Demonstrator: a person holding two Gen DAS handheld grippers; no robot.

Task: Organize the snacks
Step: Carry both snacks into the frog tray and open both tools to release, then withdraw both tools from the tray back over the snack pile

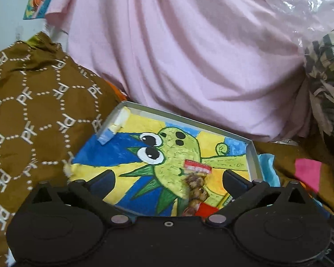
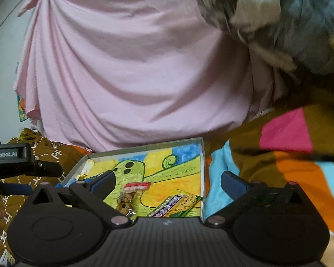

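At the bottom of the left wrist view, the left tool [image 1: 168,179] has its two dark fingers spread wide and holds nothing. Between them, low in the frame, a clear snack packet [image 1: 194,185] with a red header and brown pieces lies flat in a shallow tray [image 1: 255,155] whose floor bears a painted green cartoon creature. A red wrapper [image 1: 208,209] peeks out just below the packet. In the right wrist view, the right tool [image 2: 167,181] is likewise spread and empty. A yellow-green snack bar [image 2: 178,202] lies near the tray's right wall at lower centre, probably laid there to gather the snacks in one container. The tray's upper half looks bare, leaving room for more items. Its raised metal rim means a tool must come in from above rather than slide in sideways. Brown patterned fabric [image 1: 33,111] crowds the left edge, and a colourful striped cloth [image 2: 289,155] lies to the right. Behind, filling the upper frame, hangs draped pink cloth [image 1: 178,44].
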